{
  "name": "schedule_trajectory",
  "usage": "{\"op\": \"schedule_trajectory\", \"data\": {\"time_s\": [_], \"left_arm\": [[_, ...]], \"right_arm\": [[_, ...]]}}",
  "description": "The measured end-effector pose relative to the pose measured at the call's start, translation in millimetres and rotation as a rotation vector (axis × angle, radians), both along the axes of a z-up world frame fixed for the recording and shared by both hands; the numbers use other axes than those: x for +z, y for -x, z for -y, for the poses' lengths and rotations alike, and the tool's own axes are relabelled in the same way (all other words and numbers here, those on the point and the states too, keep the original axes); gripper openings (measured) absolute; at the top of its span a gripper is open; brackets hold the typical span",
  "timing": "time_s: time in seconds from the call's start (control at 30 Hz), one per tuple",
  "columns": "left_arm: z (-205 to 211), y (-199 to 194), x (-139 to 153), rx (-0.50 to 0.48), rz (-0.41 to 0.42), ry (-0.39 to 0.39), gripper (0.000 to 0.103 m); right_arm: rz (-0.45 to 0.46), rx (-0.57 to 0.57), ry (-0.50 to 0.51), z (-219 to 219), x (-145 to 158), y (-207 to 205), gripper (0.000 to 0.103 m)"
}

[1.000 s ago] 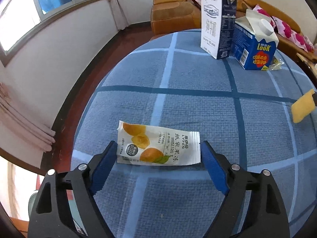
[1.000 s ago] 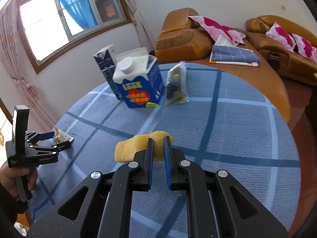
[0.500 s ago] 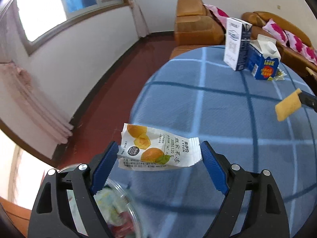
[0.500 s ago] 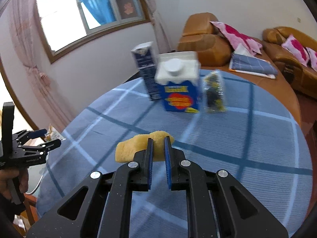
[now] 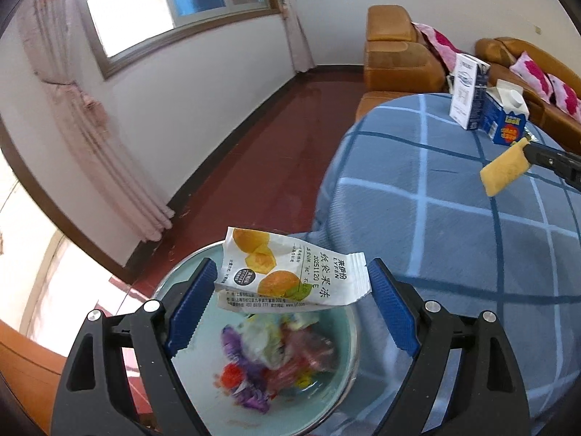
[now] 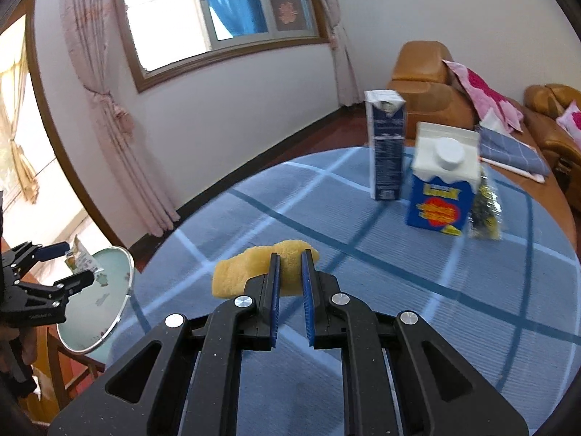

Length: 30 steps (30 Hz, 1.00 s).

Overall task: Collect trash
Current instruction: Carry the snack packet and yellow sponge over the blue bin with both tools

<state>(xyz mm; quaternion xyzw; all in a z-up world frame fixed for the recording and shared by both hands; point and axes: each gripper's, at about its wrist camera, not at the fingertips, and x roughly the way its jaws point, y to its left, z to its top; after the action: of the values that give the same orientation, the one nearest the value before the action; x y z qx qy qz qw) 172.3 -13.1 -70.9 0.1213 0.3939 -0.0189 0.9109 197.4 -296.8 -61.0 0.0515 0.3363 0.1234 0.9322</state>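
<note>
A white jelly wrapper [image 5: 261, 254] with orange fruit print hangs stretched between the blue pads of my left gripper [image 5: 292, 272], which is shut on its two ends. It hovers over a pale green bowl [image 5: 337, 330] with crumpled colourful wrappers inside, just off the table's edge. The right wrist view shows the same left gripper [image 6: 72, 265], wrapper [image 6: 81, 258] and bowl [image 6: 98, 290] at far left. My right gripper [image 6: 290, 254] is shut on a yellow sponge [image 6: 236, 276] above the blue checked tablecloth [image 6: 363, 290]. That sponge [image 5: 504, 169] also shows at right in the left wrist view.
At the table's far side stand a tall dark blue carton [image 6: 386, 145], a blue carton with a white cap [image 6: 439, 196] and a clear packet [image 6: 484, 210]. Brown sofas [image 6: 425, 80] with pink cushions lie behind. The bowl rests on a wooden stand [image 6: 72, 374] over red floor.
My left gripper lifted the wrapper off the table and carried it leftward past the edge, over the bowl. My right gripper swung left with the sponge, bringing the bowl into view.
</note>
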Motion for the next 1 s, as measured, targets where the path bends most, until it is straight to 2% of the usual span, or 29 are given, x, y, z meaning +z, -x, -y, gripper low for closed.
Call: {"op": "schedule_trajectory", "data": {"time_s": [0.4, 1.0], "left_arm": [[-49.4, 29.8, 8.9, 0.093, 0.032, -0.021, 0.084], [-91.2, 53.3, 8.1, 0.175, 0.041, -0.037, 0.084]], "right_arm": [[0.025, 0.115, 0.029, -63.8, 7.1, -3.9, 0.012], [0.014, 0.256, 0.088, -143.8, -4.5, -8.0, 0.013]]}}
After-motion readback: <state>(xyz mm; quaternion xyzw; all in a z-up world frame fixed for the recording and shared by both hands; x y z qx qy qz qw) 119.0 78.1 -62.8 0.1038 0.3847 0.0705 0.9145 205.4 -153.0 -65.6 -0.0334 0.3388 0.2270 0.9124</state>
